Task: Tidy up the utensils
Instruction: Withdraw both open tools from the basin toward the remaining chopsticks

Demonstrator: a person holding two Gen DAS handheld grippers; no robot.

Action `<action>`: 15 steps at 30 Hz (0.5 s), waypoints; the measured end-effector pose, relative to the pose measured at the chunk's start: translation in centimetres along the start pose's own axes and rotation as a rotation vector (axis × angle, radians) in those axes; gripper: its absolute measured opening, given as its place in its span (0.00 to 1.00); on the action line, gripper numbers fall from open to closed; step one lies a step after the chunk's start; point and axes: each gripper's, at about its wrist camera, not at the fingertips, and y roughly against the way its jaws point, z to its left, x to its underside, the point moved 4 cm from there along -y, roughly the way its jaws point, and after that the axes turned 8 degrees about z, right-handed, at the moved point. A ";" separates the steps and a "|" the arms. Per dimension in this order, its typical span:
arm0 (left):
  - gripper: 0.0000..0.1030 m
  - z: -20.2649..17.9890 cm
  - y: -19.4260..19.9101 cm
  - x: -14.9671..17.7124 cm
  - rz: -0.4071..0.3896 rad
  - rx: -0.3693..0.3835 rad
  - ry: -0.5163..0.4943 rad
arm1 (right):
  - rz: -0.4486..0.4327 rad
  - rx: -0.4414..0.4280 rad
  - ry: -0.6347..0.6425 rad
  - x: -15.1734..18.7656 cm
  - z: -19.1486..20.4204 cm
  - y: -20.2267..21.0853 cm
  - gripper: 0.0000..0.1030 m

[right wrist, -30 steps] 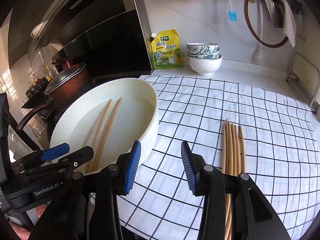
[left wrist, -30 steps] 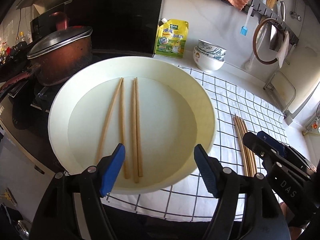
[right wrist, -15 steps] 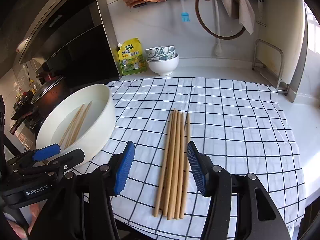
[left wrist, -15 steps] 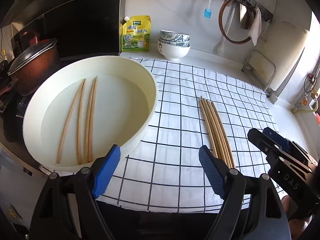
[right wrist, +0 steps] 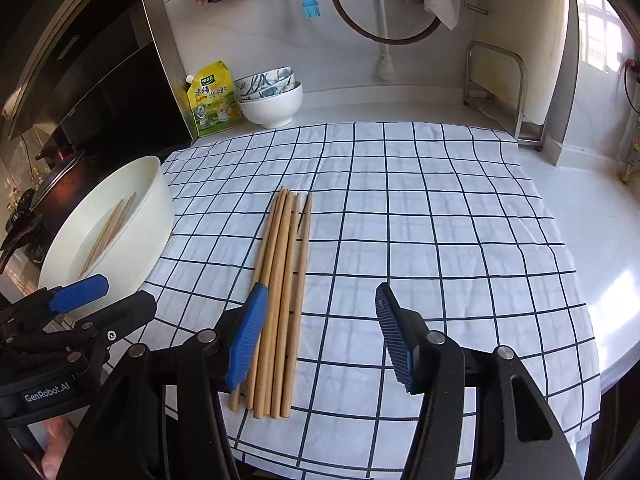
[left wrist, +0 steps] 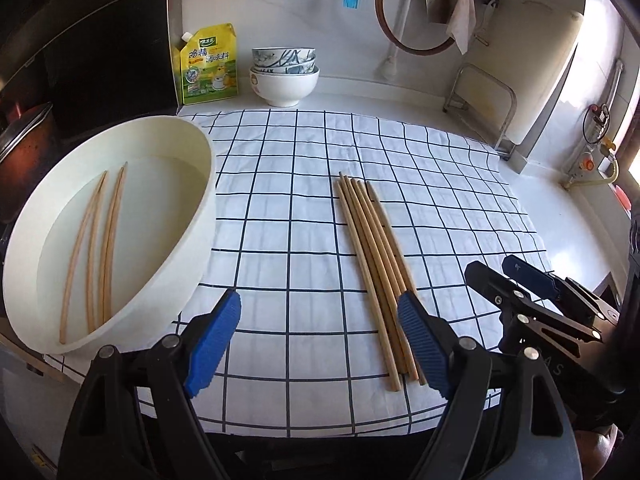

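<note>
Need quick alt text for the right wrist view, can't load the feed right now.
A bundle of wooden chopsticks lies on a black-grid white cloth, just inside the left pad of the open, empty right gripper. At left, a white basin holds more chopsticks; the left gripper shows at the lower left edge.

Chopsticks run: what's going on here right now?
A person holds a gripper in each hand over a checked cloth. Neither holds anything: the left gripper and the right gripper are both open and empty. A bundle of chopsticks lies on the cloth, just in front of the right gripper. Four more chopsticks sit in the white basin at the left, seemingly waiting to be moved across.
</note>
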 end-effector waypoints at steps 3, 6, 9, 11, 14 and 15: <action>0.77 -0.2 -0.6 -0.2 0.009 0.003 0.004 | 0.008 -0.005 -0.006 -0.1 -0.4 -0.5 0.52; 0.77 -0.3 -1.1 -0.2 0.019 -0.004 0.005 | 0.020 -0.008 0.002 0.0 -0.4 -1.1 0.52; 0.77 -0.1 -1.5 -0.3 0.022 -0.010 0.007 | 0.026 -0.014 0.006 -0.1 -0.3 -1.7 0.52; 0.77 0.0 -1.7 -0.5 0.026 -0.015 0.008 | 0.031 -0.020 0.007 -0.1 -0.2 -2.0 0.52; 0.77 0.2 -2.1 -0.7 0.034 -0.022 0.010 | 0.044 -0.026 0.009 -0.1 -0.2 -2.7 0.52; 0.77 0.2 -2.3 -0.8 0.036 -0.023 0.012 | 0.048 -0.027 0.009 -0.1 -0.2 -3.0 0.52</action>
